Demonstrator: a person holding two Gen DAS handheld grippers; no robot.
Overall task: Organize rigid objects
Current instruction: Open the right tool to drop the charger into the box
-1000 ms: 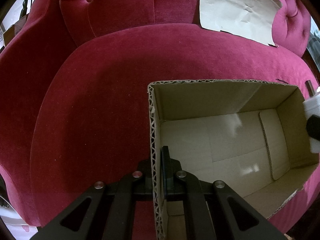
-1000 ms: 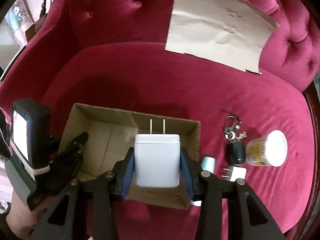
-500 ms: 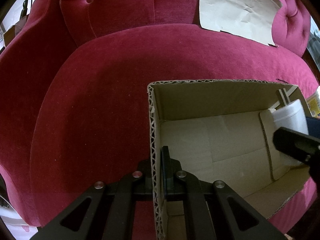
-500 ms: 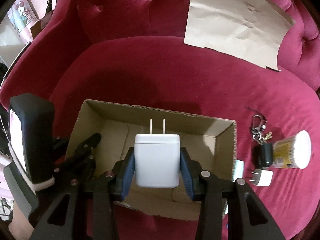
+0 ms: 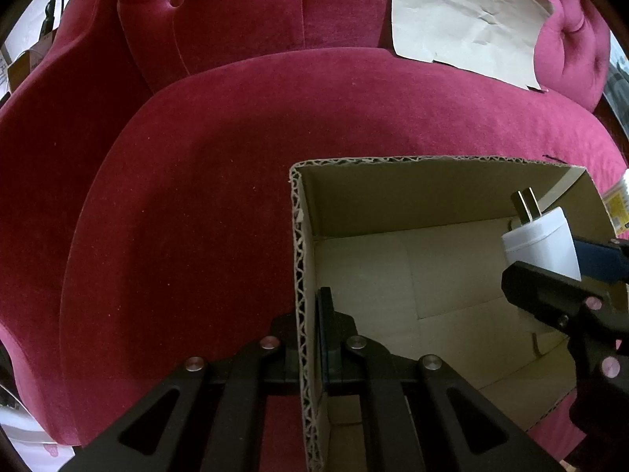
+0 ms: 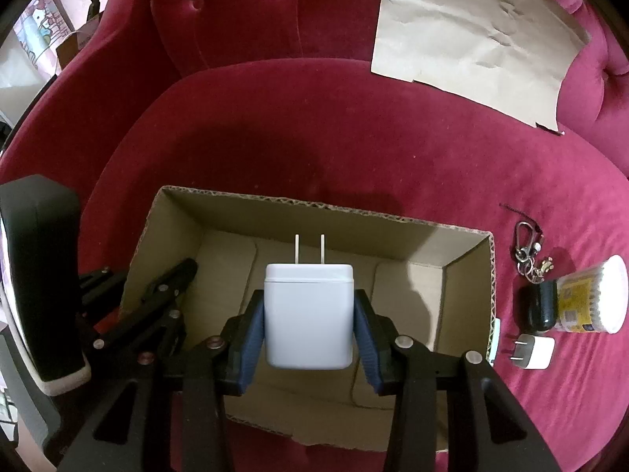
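Observation:
An open cardboard box point(image 6: 334, 212) point(image 5: 432, 163) sits on a crimson velvet sofa. My left gripper point(image 5: 312, 338) is shut on the box's left wall, one finger inside and one outside; it shows in the right wrist view point(image 6: 157, 295) at the box's left side. My right gripper point(image 6: 308, 326) is shut on a large white wall charger point(image 6: 308, 314), prongs pointing away, held over the inside of the box. In the left wrist view the charger point(image 5: 542, 244) hangs at the box's right end.
On the seat right of the box lie a small white plug point(image 6: 534, 352), a black key fob point(image 6: 540, 306) with a key ring point(image 6: 528, 251), and a tub of cotton swabs point(image 6: 589, 301). A brown paper sheet point(image 6: 471, 27) leans on the backrest.
My right gripper has carried the charger leftward and down, from over the box's right edge to over its middle. The left gripper and the box have kept still.

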